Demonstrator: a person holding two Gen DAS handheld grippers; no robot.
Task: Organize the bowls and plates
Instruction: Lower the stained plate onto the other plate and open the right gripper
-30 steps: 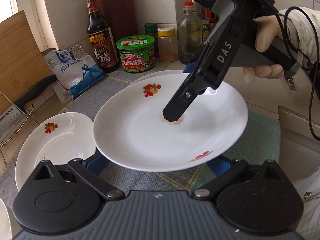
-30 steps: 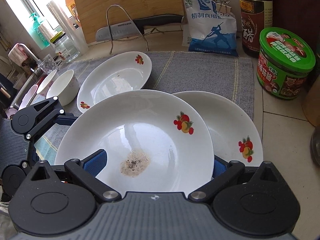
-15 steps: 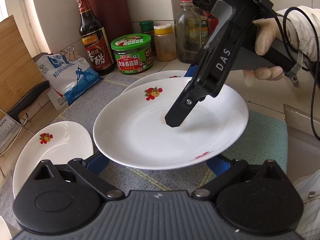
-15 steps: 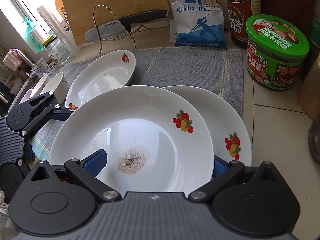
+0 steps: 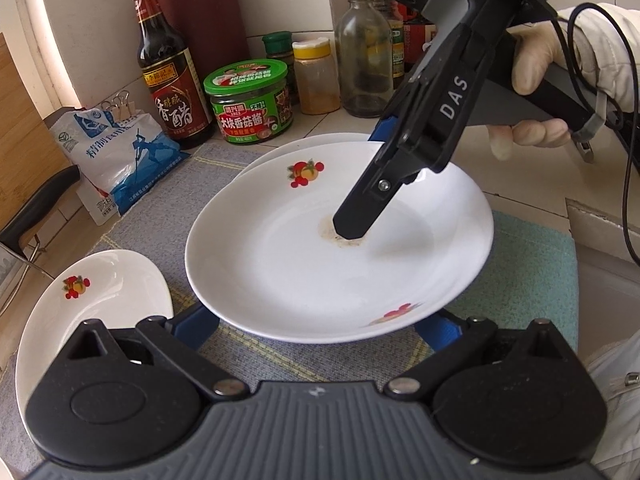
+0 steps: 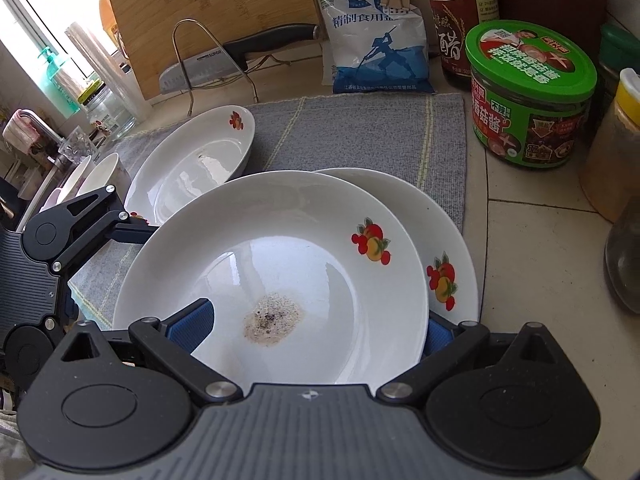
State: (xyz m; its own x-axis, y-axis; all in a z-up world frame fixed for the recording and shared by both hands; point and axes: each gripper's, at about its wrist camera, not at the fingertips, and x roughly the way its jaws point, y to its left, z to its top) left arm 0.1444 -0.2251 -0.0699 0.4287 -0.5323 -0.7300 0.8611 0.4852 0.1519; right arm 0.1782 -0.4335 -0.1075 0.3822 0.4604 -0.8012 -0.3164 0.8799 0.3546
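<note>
A white plate (image 5: 304, 280) with fruit prints and a gritty brown stain (image 6: 272, 320) in its middle hangs above the grey mat. My right gripper (image 6: 314, 326) is shut on its rim, one finger lying on top toward the stain, the other underneath. My left gripper (image 5: 316, 324) is open, its blue pads spread wide under the plate's opposite rim. A second matching plate (image 6: 448, 248) lies on the mat just beneath, mostly covered. A third plate (image 6: 192, 168) lies apart to the left. White bowls (image 6: 104, 172) sit at the far left edge.
A green-lidded jar (image 6: 528, 92), a vinegar bottle (image 5: 172, 72), spice jars and a glass bottle (image 5: 364, 52) crowd the tiled wall. A salt bag (image 6: 376, 36), a knife on a wire stand (image 6: 224, 60) and a cutting board (image 6: 208, 12) stand behind the mat.
Both grippers have carried the stained plate toward the jars. It now covers more of the plate beneath, and the third plate has slid further left in view.
</note>
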